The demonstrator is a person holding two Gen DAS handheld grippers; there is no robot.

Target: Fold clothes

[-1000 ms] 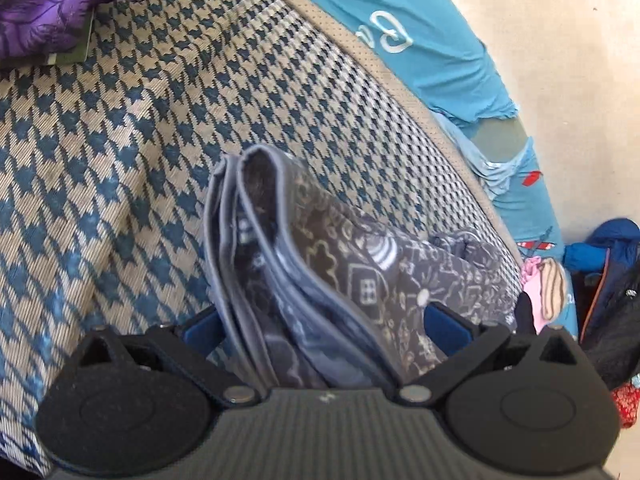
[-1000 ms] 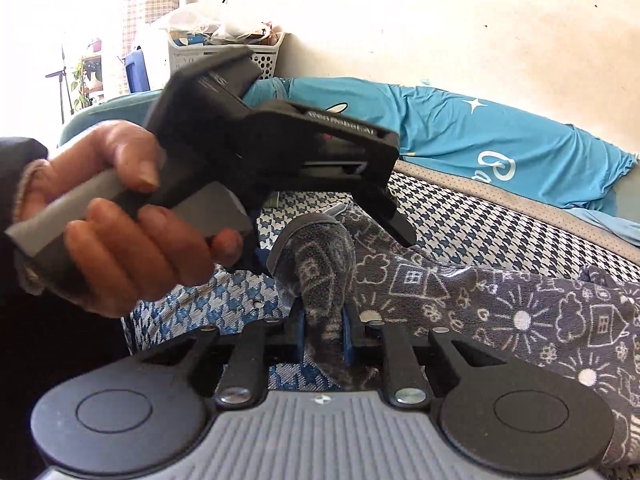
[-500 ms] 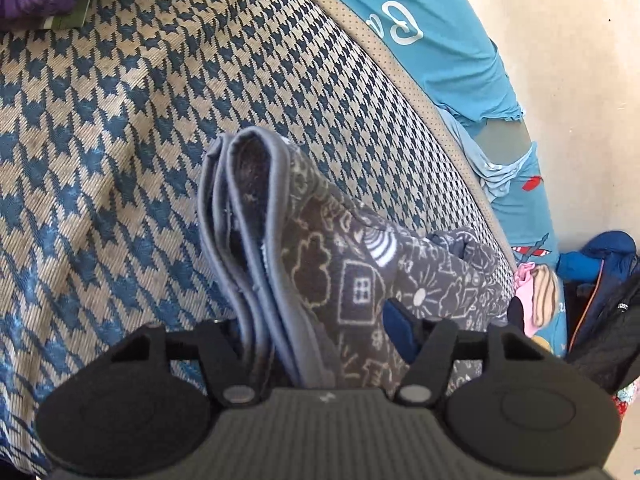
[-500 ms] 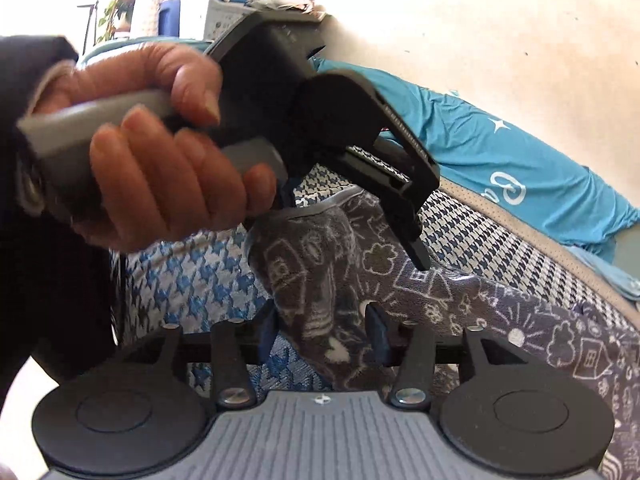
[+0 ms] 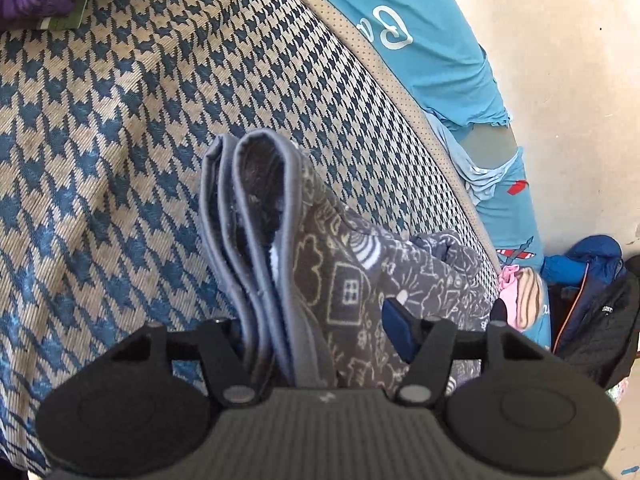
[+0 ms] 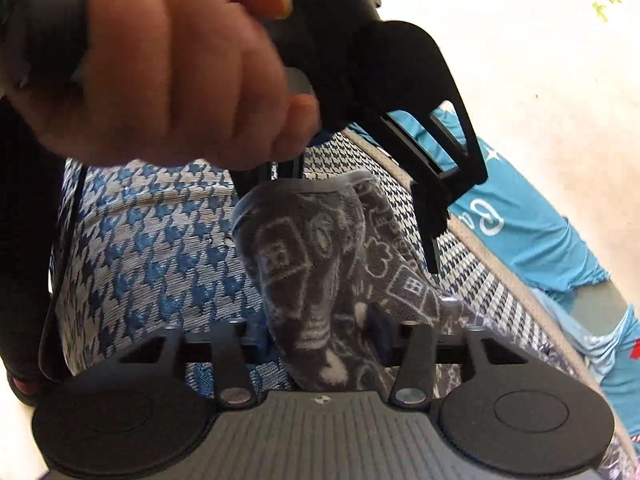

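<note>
While bunched, garment [image 5: 320,264] sits between open fingers [image 5: 396,328].

**Your rig and your sleeve**

Your left gripper [image 5: 320,336] is matt black, with a ribbed grey plate along its near edge and a round black disc at each side. Two silver screw heads sit at the roots of its black linkage arms, and a small pale mark shows on the plate between them. Its fingers [image 5: 396,330] carry dark blue pads.

Your right gripper [image 6: 320,340] has the same build: ribbed grey plate, twin discs, two silver screws, blue pads.

In the right wrist view, your left hand [image 6: 168,72] wraps a grey handle on a black angular body. You wear a dark sleeve [image 6: 24,216].
</note>
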